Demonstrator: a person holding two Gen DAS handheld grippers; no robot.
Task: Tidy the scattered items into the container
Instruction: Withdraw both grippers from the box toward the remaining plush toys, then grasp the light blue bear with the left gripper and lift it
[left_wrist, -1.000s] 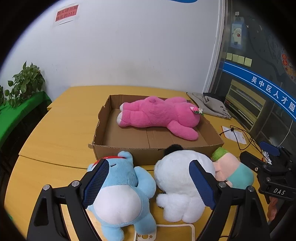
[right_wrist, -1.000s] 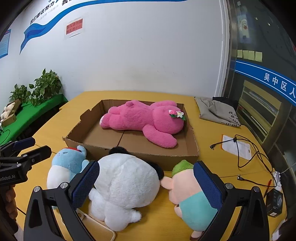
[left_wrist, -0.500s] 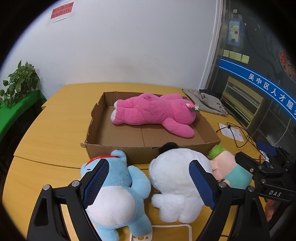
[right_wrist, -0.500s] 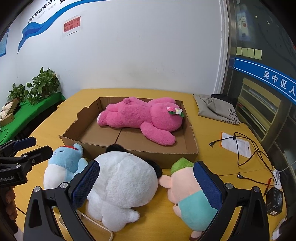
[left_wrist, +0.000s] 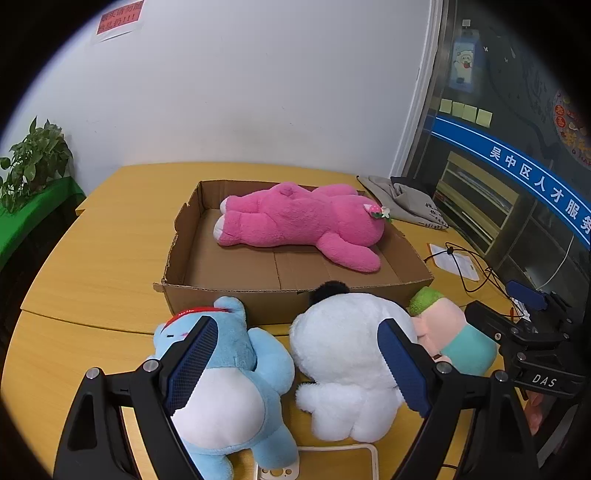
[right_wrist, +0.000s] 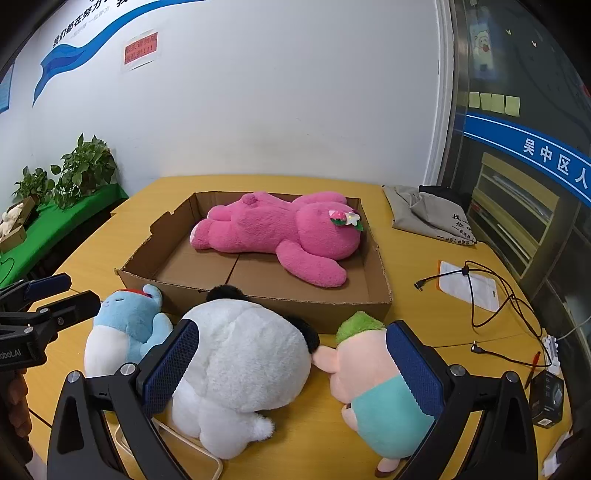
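Note:
A shallow cardboard box (left_wrist: 236, 300) (right_wrist: 258, 301) stands on the yellow table and holds a large pink plush bear (left_wrist: 295, 225) (right_wrist: 273, 229). In front of the box lie a blue plush (left_wrist: 229, 369) (right_wrist: 122, 328), a white plush with black ears (left_wrist: 347, 354) (right_wrist: 240, 369) and a pink plush with green hair and teal clothes (left_wrist: 454, 339) (right_wrist: 369, 380). My left gripper (left_wrist: 295, 365) is open above the blue and white plushes. My right gripper (right_wrist: 291, 369) is open above the white and pink plushes. Neither holds anything.
A grey cloth bag (right_wrist: 432, 214) lies at the back right. Black cables (right_wrist: 491, 288), a paper packet (right_wrist: 465, 284), a pen and a small black box (right_wrist: 546, 402) lie at the right. A white frame (left_wrist: 332, 461) lies under the plushes. Potted plants (right_wrist: 77, 170) stand at the left.
Both grippers have drawn back and risen a little, so the box and plushes sit slightly farther and lower in view. Nothing was grasped or moved.

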